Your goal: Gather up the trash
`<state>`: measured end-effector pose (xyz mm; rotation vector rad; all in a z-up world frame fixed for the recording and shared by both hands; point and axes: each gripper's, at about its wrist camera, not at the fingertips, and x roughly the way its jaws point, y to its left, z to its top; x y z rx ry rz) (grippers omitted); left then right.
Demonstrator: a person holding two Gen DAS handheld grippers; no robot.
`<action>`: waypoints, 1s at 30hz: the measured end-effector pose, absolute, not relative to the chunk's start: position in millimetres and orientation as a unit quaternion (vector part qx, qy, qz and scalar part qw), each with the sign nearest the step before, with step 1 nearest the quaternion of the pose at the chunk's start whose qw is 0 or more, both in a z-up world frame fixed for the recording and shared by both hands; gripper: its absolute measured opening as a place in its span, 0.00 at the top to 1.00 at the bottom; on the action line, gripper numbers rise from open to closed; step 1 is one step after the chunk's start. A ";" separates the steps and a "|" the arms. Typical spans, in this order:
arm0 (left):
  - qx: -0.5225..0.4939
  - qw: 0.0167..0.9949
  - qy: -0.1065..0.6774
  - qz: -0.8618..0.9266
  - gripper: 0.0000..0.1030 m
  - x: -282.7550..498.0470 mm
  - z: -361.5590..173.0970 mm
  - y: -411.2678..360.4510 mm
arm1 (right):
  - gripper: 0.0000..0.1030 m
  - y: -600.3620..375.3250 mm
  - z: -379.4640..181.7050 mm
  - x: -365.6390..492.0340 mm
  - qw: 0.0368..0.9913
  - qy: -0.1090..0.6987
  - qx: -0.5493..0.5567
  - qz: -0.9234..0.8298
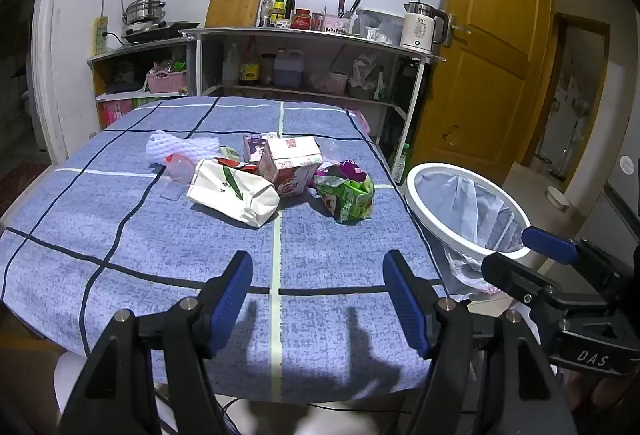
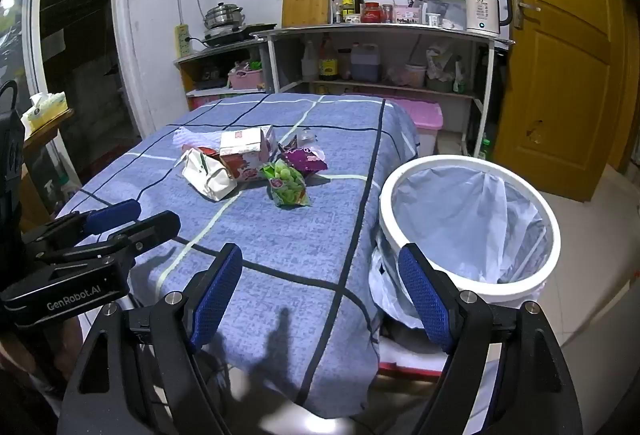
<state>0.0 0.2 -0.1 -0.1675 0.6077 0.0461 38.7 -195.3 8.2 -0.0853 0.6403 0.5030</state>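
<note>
A heap of trash lies mid-table on the blue checked cloth [image 1: 160,255]: a white paper bag [image 1: 234,195], a red-and-white carton [image 1: 290,167], a green snack bag [image 1: 350,201], a purple wrapper [image 1: 348,169], white foam netting [image 1: 180,147] and a clear plastic cup [image 1: 180,169]. A white bin [image 1: 424,211] with a plastic liner stands off the table's right edge. My left gripper [image 1: 318,263] hovers open over the near cloth, short of the heap. My right gripper [image 2: 320,255] is open above the table's near right corner, beside the bin [image 2: 384,203]. Neither holds anything.
Behind the table stands a shelf unit [image 1: 304,35] with a kettle [image 1: 420,25], bottles, a cutting board and a pot. A wooden door [image 1: 492,47] is at the right. A pink storage box [image 2: 428,123] sits on the floor, and a tissue box [image 2: 42,109] on a side stand to the left.
</note>
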 end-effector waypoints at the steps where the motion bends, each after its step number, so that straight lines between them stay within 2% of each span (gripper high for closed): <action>1: -0.082 0.950 0.299 0.023 0.33 0.1 -0.2 0.2 | 0.22 -195.3 8.0 38.8 0.918 0.310 -0.041 0.245; 30: -0.083 0.950 0.299 0.023 0.33 0.2 -0.3 0.1 | 0.22 -194.7 6.3 39.8 0.916 0.313 -0.041 0.245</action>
